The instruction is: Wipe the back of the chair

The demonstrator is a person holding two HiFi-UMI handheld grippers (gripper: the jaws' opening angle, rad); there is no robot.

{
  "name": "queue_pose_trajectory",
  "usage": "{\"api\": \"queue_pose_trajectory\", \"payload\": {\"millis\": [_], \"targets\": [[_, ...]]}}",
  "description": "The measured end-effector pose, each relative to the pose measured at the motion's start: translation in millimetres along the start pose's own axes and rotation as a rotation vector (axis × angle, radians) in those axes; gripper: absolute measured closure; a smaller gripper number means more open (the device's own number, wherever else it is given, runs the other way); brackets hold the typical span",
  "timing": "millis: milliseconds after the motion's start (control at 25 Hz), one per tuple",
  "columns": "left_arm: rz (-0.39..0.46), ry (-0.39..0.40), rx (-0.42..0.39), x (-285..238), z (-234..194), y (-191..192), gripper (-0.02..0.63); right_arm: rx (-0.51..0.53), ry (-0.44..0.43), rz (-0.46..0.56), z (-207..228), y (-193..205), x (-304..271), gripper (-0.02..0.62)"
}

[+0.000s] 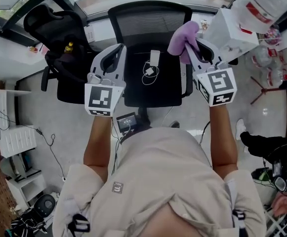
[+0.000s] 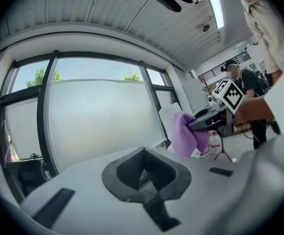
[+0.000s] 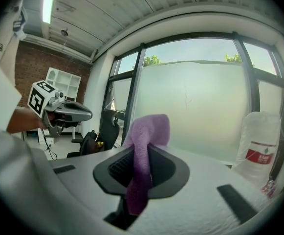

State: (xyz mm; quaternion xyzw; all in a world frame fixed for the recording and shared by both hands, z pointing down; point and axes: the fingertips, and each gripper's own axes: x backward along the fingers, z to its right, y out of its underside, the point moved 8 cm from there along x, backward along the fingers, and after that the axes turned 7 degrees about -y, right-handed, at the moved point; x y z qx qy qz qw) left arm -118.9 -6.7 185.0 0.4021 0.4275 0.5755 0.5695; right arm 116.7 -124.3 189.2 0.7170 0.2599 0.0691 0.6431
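The black mesh-backed chair (image 1: 150, 23) stands straight in front of us, its back on the far side and its seat towards us. Neither gripper touches that back, and both hang above the seat. A second black chair (image 1: 59, 43) stands just left of the chair, turned at an angle, with a small yellow thing (image 1: 69, 47) on it.

Right of the chair and beyond its back sits a big pale jug (image 1: 259, 4) with a red label. Its wall is cloudy, so we cannot tell what is in it. A white box (image 1: 227, 28) stands between the jug and the chair's right edge, and no view shows us its inside. On the floor further right of the chair, small clear bottles (image 1: 269, 65) stand near a tripod (image 1: 266, 90). We cannot make out how full they are.

The left gripper (image 1: 117, 51) hovers over the left edge of the chair's seat. Its jaws are closed together with nothing between them. The right gripper (image 1: 192, 46) hovers over the chair's right armrest, clenched on the purple cloth (image 1: 183, 38). The cloth bunches up past the jaw tips, and a tail of it hangs down between the pads.

The chair's seat carries a white charger (image 1: 154, 58), with its thin cable (image 1: 149, 73) coiled loosely just in front of it.
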Motion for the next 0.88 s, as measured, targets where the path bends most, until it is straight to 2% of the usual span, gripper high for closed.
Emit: {"api": "queue_pose_trajectory", "payload": {"millis": [320,600,880], "targets": [[0.015,0.014,-0.004,20,33,-17,0.598,-0.006,0.014,-0.001,-5,8,62,0.552],[0.021,0.031,-0.007,30,55,-27,0.598,-0.013,0.021,-0.009,-5,15,91,0.552],[-0.001,0.036,0.024,38,78,-34,0.598,-0.010,-0.001,-0.029,-3,21,109,0.552]]}}
